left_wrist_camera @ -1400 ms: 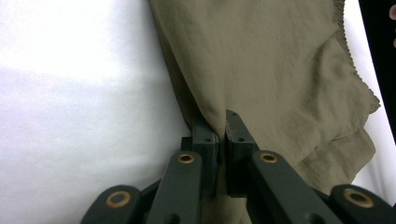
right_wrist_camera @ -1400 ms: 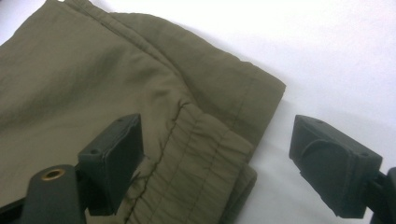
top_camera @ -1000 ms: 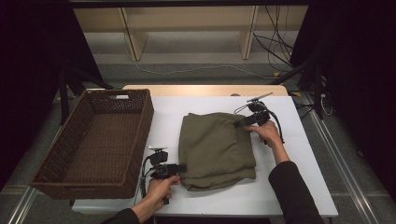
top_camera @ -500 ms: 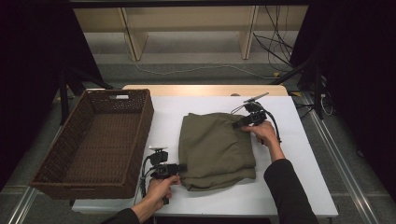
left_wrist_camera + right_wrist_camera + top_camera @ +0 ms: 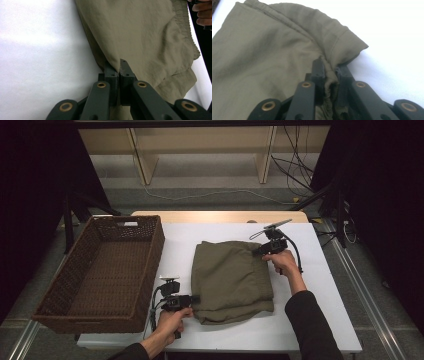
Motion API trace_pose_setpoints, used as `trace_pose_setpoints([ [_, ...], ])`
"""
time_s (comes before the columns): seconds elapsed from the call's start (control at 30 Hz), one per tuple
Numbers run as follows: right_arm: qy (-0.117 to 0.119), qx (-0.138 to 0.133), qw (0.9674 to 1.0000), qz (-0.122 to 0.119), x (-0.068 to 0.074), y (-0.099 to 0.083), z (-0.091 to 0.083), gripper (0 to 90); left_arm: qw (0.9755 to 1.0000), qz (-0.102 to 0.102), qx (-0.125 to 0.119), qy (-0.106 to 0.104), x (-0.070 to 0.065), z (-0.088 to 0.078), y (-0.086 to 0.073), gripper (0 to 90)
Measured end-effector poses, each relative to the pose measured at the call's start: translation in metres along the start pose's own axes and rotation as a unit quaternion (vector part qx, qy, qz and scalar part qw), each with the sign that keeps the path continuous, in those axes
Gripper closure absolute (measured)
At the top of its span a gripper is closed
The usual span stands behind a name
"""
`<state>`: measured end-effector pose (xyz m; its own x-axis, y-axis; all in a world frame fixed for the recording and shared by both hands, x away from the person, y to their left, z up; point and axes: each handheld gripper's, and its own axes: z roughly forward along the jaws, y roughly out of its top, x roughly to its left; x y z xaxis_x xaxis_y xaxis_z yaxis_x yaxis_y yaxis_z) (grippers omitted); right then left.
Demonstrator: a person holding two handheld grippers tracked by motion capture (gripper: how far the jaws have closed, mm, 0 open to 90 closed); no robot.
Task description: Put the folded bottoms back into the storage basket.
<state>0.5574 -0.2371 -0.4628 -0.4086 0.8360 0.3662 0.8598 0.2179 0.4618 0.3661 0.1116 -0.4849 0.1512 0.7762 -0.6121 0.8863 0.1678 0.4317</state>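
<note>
Folded olive garment (image 5: 231,279) on white table (image 5: 325,285); gripper views reveal left gripper (image 5: 119,65) and just-closed right gripper (image 5: 329,67) each pinching its edge.

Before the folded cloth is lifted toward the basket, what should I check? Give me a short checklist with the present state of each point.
1. Left gripper shut on the olive cloth at its near left edge: ok.
2. Right gripper jaws have just been closing, a bunched hem between them: ok.
3. Cloth folded, flat on the white table: ok.
4. Wicker basket open, with room inside: ok.
5. Grip holds all layers: cannot tell.
</note>
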Motion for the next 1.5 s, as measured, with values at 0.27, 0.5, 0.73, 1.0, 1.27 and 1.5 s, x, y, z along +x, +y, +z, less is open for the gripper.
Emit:
trace_pose_setpoints([
  [0.27,0.019,-0.025,0.9995,-0.002,0.003,0.001,-0.014,83.4,0.9997,0.012,-0.015,-0.015,-0.006,-0.008,0.005,87.6],
  [0.5,0.037,-0.053,0.9979,-0.010,0.011,0.002,-0.029,83.7,0.9985,0.010,-0.033,-0.042,-0.009,-0.024,0.015,87.6],
  [0.73,0.048,-0.076,0.9958,-0.017,0.018,0.005,-0.044,83.8,0.9973,0.011,-0.045,-0.057,-0.010,-0.036,0.021,87.6],
  [1.0,0.061,-0.100,0.9929,-0.019,0.027,0.010,-0.061,83.9,0.9953,0.014,-0.060,-0.074,-0.013,-0.050,0.029,87.6],
  [1.27,0.070,-0.116,0.9905,-0.023,0.034,0.015,-0.066,83.9,0.9939,0.021,-0.067,-0.084,-0.014,-0.061,0.035,87.6],
  [1.5,0.079,-0.131,0.9880,-0.025,0.045,0.020,-0.072,84.0,0.9920,0.028,-0.078,-0.095,-0.014,-0.075,0.042,87.6],
])
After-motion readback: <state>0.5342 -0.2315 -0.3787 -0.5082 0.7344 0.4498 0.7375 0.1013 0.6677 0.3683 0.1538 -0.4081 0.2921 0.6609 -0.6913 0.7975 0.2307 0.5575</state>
